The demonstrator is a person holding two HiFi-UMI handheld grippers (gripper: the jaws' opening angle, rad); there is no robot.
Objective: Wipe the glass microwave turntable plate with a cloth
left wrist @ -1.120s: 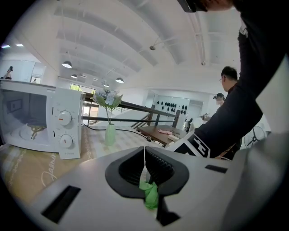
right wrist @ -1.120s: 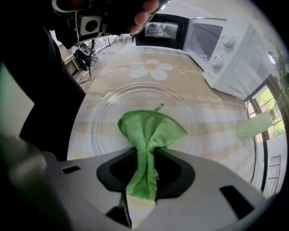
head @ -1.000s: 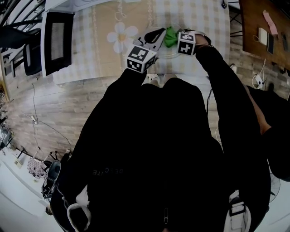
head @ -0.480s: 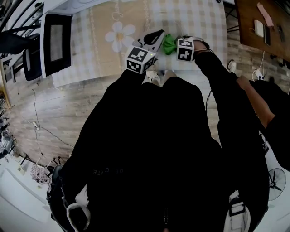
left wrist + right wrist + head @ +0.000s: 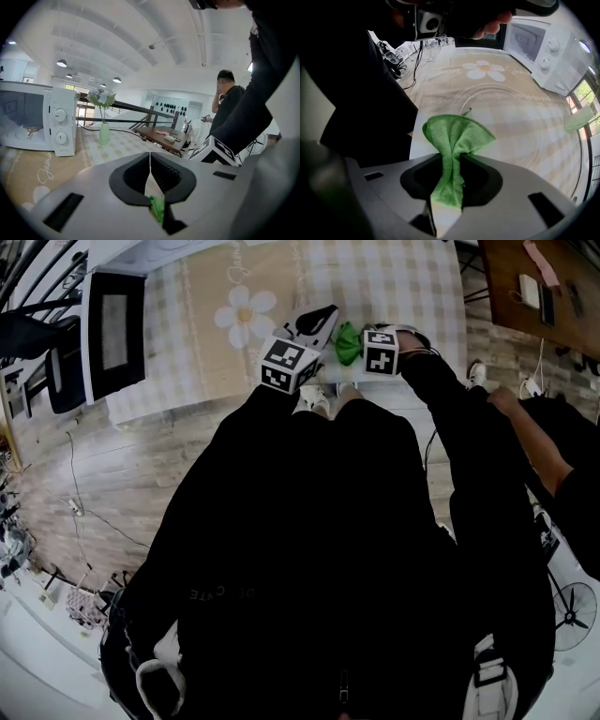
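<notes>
The glass turntable plate point(image 5: 511, 122) spreads wide over the checked tablecloth point(image 5: 454, 70) in the right gripper view. My right gripper point(image 5: 450, 159) is shut on a bunched green cloth point(image 5: 457, 136), which fans out over the plate's near rim. In the head view the cloth point(image 5: 347, 341) sits between my right gripper point(image 5: 361, 341) and my left gripper point(image 5: 323, 317), close to the table's front edge. In the left gripper view the left gripper point(image 5: 150, 161) is shut on a thin pale edge that looks like the plate's rim point(image 5: 153, 185). The green cloth point(image 5: 157, 207) shows just beyond it.
A white microwave point(image 5: 112, 329) stands at the table's left end, its door open. A pale green vase point(image 5: 104, 133) with flowers stands beside it. A brown table point(image 5: 544, 287) with small items is at the far right. Another person's arm point(image 5: 525, 437) reaches in on the right.
My right gripper has drawn the green cloth back toward the table's front edge. The left gripper has hardly moved. Another person's arm has come into view at the right.
</notes>
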